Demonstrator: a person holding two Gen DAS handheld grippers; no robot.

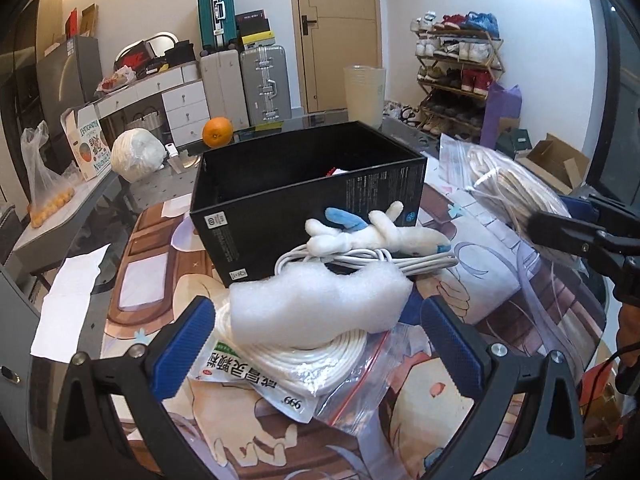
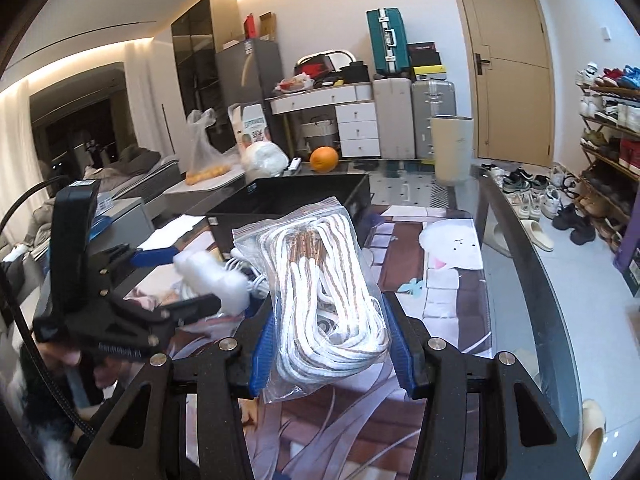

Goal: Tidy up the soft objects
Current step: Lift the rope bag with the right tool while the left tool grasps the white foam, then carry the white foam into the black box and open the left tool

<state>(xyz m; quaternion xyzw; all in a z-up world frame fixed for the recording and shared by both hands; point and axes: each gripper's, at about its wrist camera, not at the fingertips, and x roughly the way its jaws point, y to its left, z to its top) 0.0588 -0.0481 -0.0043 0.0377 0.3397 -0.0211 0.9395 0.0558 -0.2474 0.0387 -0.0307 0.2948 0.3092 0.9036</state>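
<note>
My left gripper is open around a white foam piece, which rests on a bagged coil of white cord. Behind it lie a white charger cable and a white-and-blue plush toy, against an open black box. My right gripper is shut on a clear zip bag of white-and-tan rope, held above the printed mat. That bag also shows at the right of the left wrist view. The left gripper and foam show in the right wrist view.
The glass table carries a printed anime mat, an orange, a white wrapped bundle, a cream bin and paper sheets. Suitcases, drawers and a shoe rack stand behind.
</note>
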